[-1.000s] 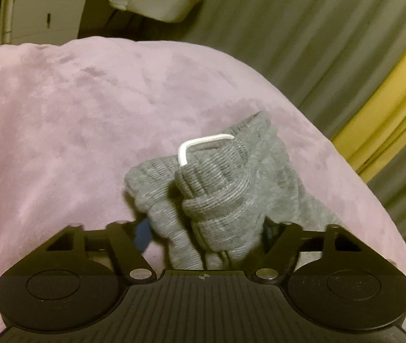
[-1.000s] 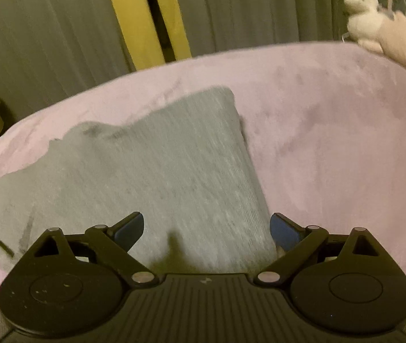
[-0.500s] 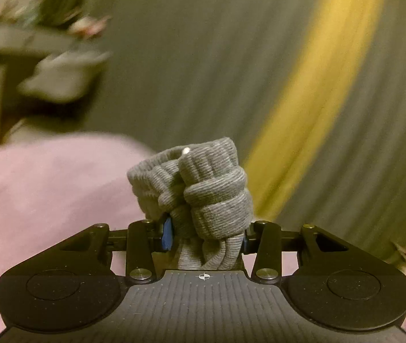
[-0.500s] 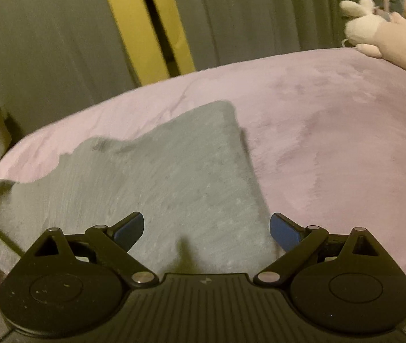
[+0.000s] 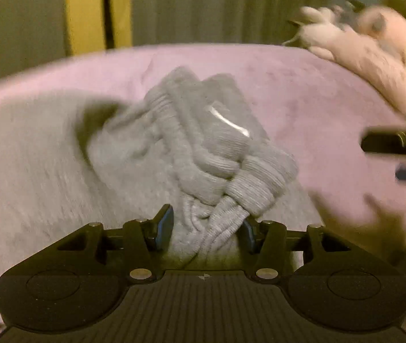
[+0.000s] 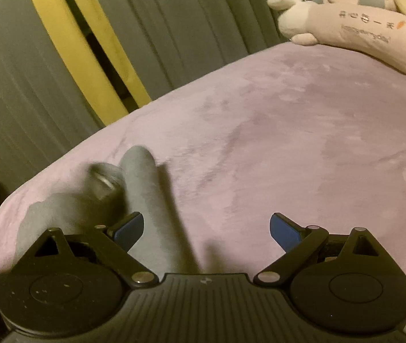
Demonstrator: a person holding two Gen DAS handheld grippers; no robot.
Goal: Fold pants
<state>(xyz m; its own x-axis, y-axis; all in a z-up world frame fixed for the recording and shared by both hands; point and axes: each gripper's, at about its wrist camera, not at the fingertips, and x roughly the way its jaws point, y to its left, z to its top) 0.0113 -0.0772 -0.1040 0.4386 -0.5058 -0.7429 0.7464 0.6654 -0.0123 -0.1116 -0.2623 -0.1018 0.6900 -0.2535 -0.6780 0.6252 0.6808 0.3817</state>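
Left wrist view, blurred: at the bottom centre, the left gripper [image 5: 207,230] has a bunched, ribbed cuff of the grey pants [image 5: 203,154] between its blue pads. Its jaws are opening, and the fabric still fills the gap and touches both pads. Beyond the claw, the bunched knit rises through the middle of the frame, with a pale drawstring [image 5: 228,121] lying across it. The rest of the pants spreads flat toward the left edge, over the pink blanket [image 5: 317,94]. At the right edge, black and blue parts of the other gripper show, blurred. In the upper right lies a pale plush toy [image 5: 368,54]; grey and yellow curtains [image 5: 203,5] fill the top.

Right wrist view: at the bottom, the right gripper [image 6: 205,230] stands wide apart, with nothing between its pads. A grey fold of the pants lies just beyond its left finger, lower left of frame. The pink blanket spreads across the centre, with plush toys in the upper right and curtains in the upper left.
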